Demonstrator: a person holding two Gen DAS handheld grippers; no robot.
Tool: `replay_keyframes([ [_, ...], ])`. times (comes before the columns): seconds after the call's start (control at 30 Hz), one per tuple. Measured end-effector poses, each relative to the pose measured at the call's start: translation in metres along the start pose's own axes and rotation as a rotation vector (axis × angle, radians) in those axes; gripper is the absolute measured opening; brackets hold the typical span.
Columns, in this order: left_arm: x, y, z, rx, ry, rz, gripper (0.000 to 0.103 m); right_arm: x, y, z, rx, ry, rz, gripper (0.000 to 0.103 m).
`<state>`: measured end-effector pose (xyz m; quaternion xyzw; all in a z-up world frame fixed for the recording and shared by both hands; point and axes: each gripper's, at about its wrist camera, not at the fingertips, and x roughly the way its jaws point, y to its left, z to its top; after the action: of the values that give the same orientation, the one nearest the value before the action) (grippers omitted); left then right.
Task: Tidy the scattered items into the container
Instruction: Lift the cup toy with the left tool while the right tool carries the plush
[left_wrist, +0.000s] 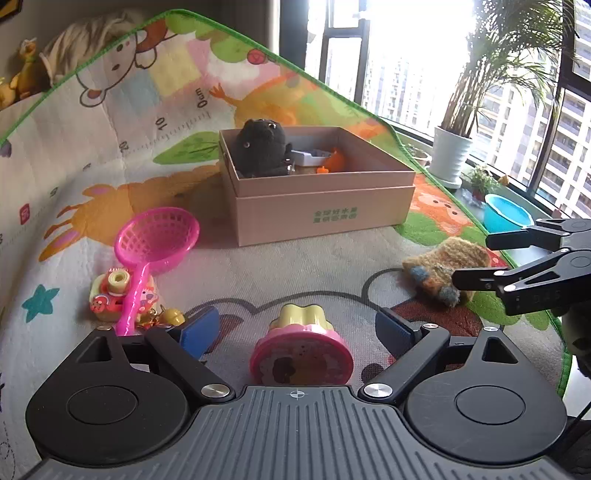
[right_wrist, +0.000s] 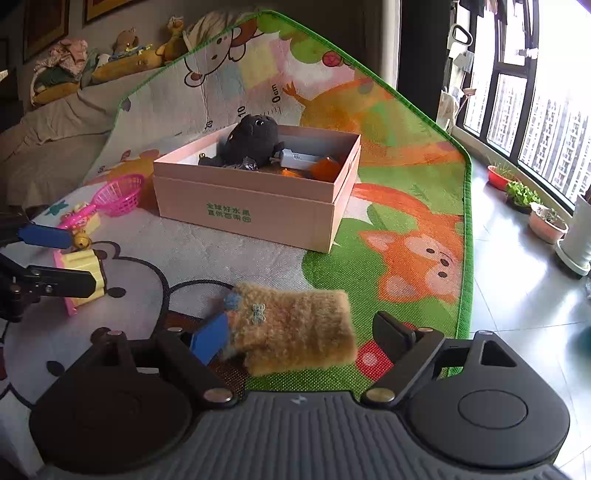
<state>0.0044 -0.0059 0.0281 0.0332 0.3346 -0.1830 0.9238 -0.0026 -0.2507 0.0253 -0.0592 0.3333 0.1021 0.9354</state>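
A pink and yellow cupcake toy (left_wrist: 301, 354) lies on its side on the play mat, between the wide-apart fingers of my left gripper (left_wrist: 297, 330), which is open and not touching it. My right gripper (right_wrist: 301, 334) is also open and straddles a fuzzy brown knitted pouch (right_wrist: 295, 328); its blue left pad is at the pouch's edge, while its right pad stands apart. The cardboard box (left_wrist: 321, 214) behind holds a black plush (left_wrist: 262, 147) and other toys. A pink scoop net (left_wrist: 159, 236), a toy camera (left_wrist: 114, 291) and a yellow bell (left_wrist: 171, 316) lie left of the cupcake.
The mat's green edge (right_wrist: 469, 221) runs along the right, with tiled floor (right_wrist: 517, 295) beyond. Plant pots (right_wrist: 546, 221), a potted palm (left_wrist: 450, 155) and a blue basin (left_wrist: 506, 216) stand by the window. A sofa with stuffed toys (right_wrist: 110, 62) is behind the mat.
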Motion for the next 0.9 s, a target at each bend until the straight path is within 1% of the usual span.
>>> replay_keyframes([
  [0.13, 0.001, 0.0, 0.0, 0.004, 0.006, -0.007, 0.096, 0.015, 0.006, 0.002, 0.007, 0.024, 0.02, 0.086],
  [0.17, 0.001, 0.0, -0.001, 0.005, 0.007, -0.009, 0.096, 0.015, 0.006, 0.002, 0.006, 0.025, 0.021, 0.084],
  [0.2, 0.001, -0.001, -0.001, 0.006, 0.008, -0.012, 0.096, 0.014, 0.006, 0.002, 0.004, 0.025, 0.023, 0.079],
  [0.23, 0.001, -0.001, -0.001, 0.007, 0.008, -0.014, 0.096, 0.012, 0.006, 0.001, 0.002, 0.025, 0.025, 0.076],
  [0.27, 0.001, -0.001, -0.001, 0.008, 0.009, -0.015, 0.096, 0.009, 0.006, 0.001, 0.002, 0.024, 0.027, 0.071],
  [0.3, 0.001, -0.002, -0.001, 0.007, 0.011, -0.015, 0.096, 0.006, 0.007, -0.001, 0.005, 0.024, 0.029, 0.068],
  [0.43, 0.0, -0.006, 0.005, 0.01, 0.013, -0.014, 0.096, -0.009, 0.012, -0.009, 0.053, 0.011, 0.053, 0.066],
  [0.53, -0.001, -0.012, 0.015, 0.025, 0.009, 0.011, 0.097, -0.015, 0.027, -0.016, 0.059, -0.044, -0.005, 0.067],
  [0.57, 0.0, -0.013, 0.019, 0.023, 0.013, 0.022, 0.097, -0.016, 0.031, -0.019, 0.061, -0.062, -0.023, 0.07],
  [0.6, 0.002, -0.014, 0.022, 0.018, 0.02, 0.036, 0.097, -0.013, 0.033, -0.021, 0.072, -0.068, -0.034, 0.076],
  [0.67, 0.006, -0.015, 0.027, 0.005, 0.038, 0.075, 0.097, -0.004, 0.034, -0.022, 0.098, -0.052, -0.056, 0.08],
  [0.7, 0.008, -0.015, 0.029, -0.001, 0.046, 0.095, 0.097, -0.001, 0.035, -0.022, 0.102, -0.053, -0.064, 0.085],
  [0.77, 0.011, -0.014, 0.032, -0.022, 0.063, 0.13, 0.097, 0.001, 0.034, -0.022, 0.109, -0.053, -0.072, 0.086],
  [0.83, 0.013, -0.014, 0.034, -0.039, 0.084, 0.142, 0.097, 0.0, 0.033, -0.024, 0.118, -0.06, -0.065, 0.086],
  [0.9, 0.015, -0.017, 0.033, -0.029, 0.1, 0.148, 0.097, -0.001, 0.031, -0.025, 0.128, -0.068, -0.061, 0.086],
])
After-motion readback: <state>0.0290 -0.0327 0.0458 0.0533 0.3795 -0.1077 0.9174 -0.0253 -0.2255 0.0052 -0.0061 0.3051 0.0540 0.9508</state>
